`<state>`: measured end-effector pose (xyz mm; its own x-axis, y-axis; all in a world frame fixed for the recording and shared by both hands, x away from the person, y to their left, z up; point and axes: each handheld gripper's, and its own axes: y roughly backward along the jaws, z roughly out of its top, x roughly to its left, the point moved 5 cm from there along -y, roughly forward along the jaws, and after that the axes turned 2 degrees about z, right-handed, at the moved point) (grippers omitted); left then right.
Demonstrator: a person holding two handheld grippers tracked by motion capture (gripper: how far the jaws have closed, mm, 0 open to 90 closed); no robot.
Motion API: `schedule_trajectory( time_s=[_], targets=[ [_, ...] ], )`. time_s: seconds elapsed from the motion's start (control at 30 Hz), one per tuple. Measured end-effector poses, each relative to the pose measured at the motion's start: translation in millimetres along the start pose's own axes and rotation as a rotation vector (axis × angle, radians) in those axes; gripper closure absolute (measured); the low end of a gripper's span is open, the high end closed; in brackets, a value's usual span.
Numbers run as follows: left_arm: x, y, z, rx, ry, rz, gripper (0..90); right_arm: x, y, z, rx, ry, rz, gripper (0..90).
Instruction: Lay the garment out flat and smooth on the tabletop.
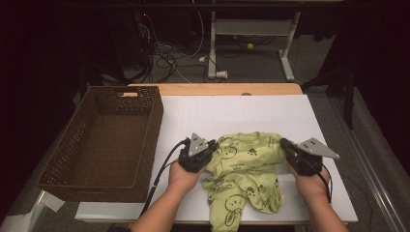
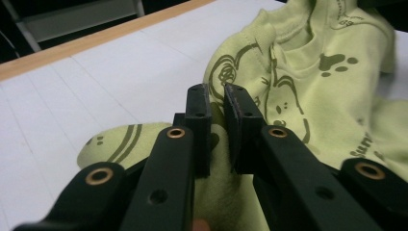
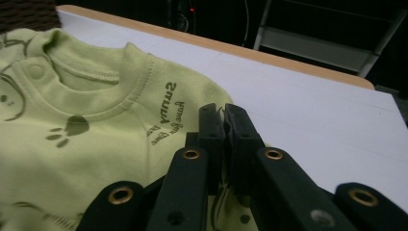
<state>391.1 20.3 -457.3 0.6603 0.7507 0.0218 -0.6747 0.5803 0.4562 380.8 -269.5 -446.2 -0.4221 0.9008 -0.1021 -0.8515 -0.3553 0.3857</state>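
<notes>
Though soft: crumpled green cotton garment (image 1: 246, 169)

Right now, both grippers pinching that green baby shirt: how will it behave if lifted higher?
Probably floppy: the green baby shirt already sags and creases between the left gripper and the right gripper. Likely light, since thin knit folds show at the collar. The lower hem may drag across the white table cover, as it lies bunched near the table's front edge.

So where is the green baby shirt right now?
In the high view the green baby shirt lies near the front of the white table, pinched between the left gripper and right gripper, right of the basket.
</notes>
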Motion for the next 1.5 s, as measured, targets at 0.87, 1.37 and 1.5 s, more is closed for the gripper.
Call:
schedule_trajectory(
  time_s=[0.87, 1.37, 1.5],
  targets=[
    [57.8, -67.4, 32.9, 0.127, 0.134, 0.073, 48.9, -59.2, -64.3, 41.3, 0.114, -0.053, -0.079, 90.0],
    [42.4, -38.9, 7.0, 0.166, 0.178, 0.019, 6.4, -71.6, -37.4, -9.0, 0.189, -0.114, -0.042, 68.3],
    [33.5, -28.9, -6.5, 0.197, 0.152, 0.010, 0.0, -69.6, -26.6, -22.1, 0.222, -0.128, -0.040, 50.2]
  ],
)
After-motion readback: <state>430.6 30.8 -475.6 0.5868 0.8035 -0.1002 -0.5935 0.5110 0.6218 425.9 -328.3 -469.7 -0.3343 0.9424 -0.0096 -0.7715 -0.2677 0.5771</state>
